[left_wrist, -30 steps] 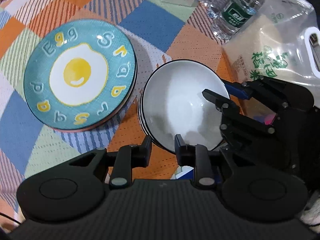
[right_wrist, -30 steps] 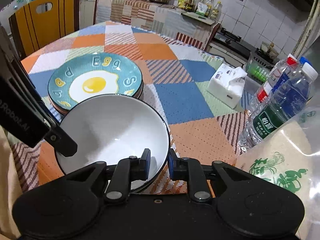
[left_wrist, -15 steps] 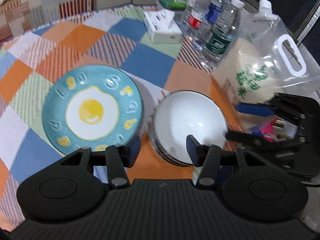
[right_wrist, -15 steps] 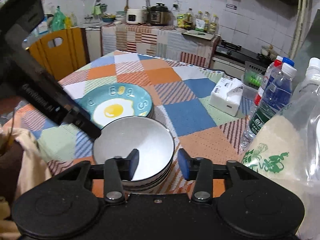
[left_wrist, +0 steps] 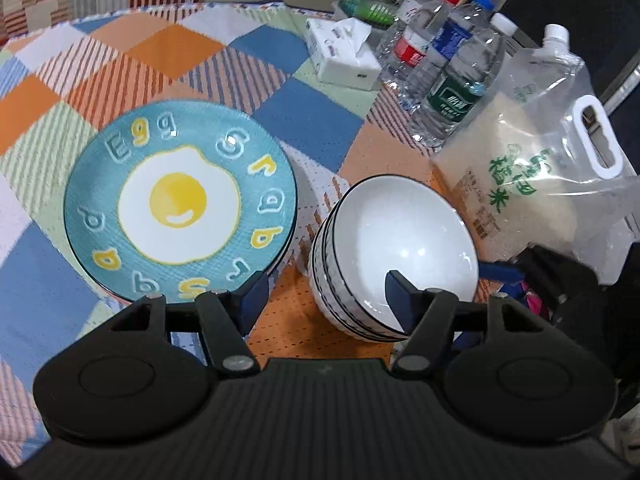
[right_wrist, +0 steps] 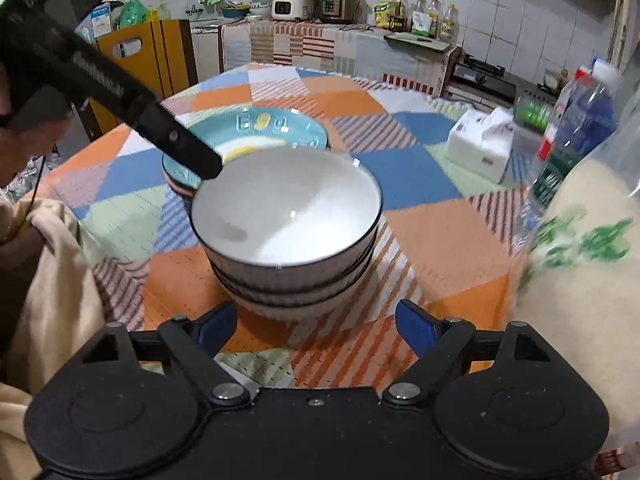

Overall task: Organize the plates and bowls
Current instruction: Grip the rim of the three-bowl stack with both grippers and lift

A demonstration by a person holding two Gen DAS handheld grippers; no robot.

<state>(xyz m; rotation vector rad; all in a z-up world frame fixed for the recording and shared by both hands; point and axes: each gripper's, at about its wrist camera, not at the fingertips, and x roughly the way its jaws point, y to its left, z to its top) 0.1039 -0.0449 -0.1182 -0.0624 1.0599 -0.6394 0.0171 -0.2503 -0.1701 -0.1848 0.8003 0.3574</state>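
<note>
Both my left gripper and right gripper have just been opening their jaws, now wide and empty, near the stacked bowls. Left of them, the plates read "Egg".

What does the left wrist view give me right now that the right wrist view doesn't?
Left wrist only: the egg plate's full face from above, the rice bag's handle and spout, and the right gripper's dark body beside the bowls.

Right wrist only: the kitchen counter with a rice cooker, a yellow chair, a beige sleeve, and the left gripper reaching in over the bowl rim.

Both: the stacked bowls on the patchwork tablecloth, the tissue box, the water bottles, and each view's own jaws, which have just been opening, empty.
</note>
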